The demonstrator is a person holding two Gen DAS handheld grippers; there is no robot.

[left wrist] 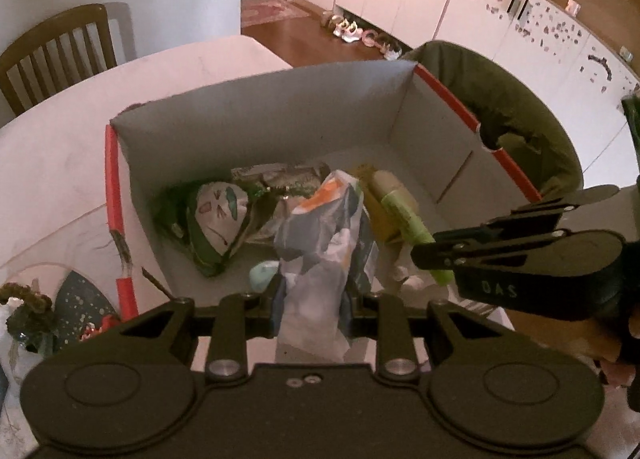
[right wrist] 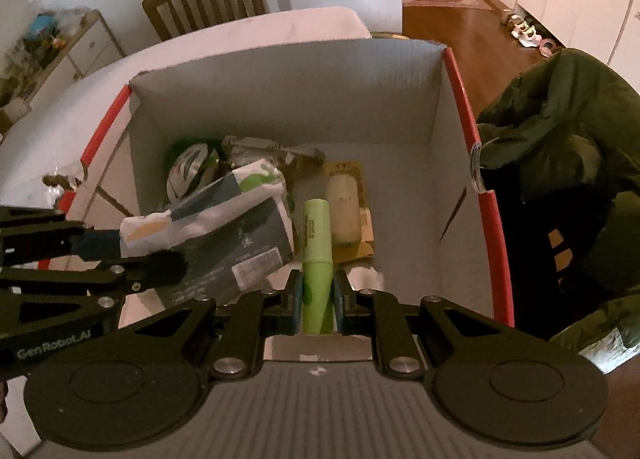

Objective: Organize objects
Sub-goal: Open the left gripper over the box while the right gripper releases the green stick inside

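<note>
Box (right wrist: 280,91), white inside with red edges, sits on the table (left wrist: 60,131) holding packets already. Your left gripper (left wrist: 314,299) pinches a crinkled blue-and-white pouch (left wrist: 320,243) over its near side; your right gripper (right wrist: 318,299) clamps a light green tube (right wrist: 317,259) just beside it. A green jacket (right wrist: 560,131) drapes a chair to the right.

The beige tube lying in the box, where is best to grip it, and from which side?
Probably the beige tube is best gripped across its narrow middle, from above: it lies flat on yellow card, with its long sides exposed, and the box is open on top.
</note>
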